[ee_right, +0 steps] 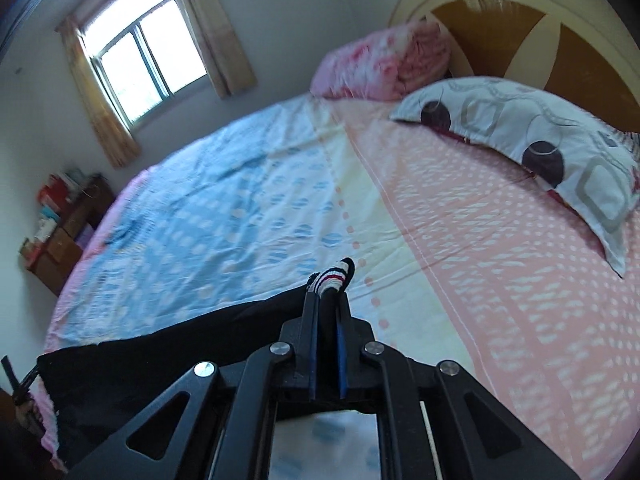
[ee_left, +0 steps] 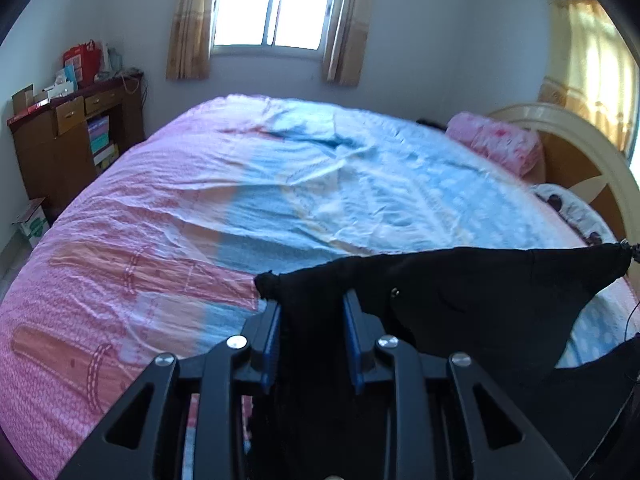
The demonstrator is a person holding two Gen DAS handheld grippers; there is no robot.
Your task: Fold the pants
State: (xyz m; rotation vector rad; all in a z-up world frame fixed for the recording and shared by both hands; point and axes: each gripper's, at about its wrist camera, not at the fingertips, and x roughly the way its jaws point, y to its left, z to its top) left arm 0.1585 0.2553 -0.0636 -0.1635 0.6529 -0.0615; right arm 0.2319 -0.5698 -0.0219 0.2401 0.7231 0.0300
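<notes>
Black pants hang stretched between my two grippers above the bed. My left gripper is shut on a bunched black corner of the pants, which fills the gap between its blue-padded fingers. My right gripper is shut on another corner of the pants, where a white, red and black striped waistband trim sticks out past the fingertips. The black cloth runs left and down from the right gripper. The lower part of the pants is hidden below both views.
The bed has a pink and blue sheet. A pink folded blanket and a white patterned pillow lie by the round headboard. A brown wooden cabinet stands at the far left under the window.
</notes>
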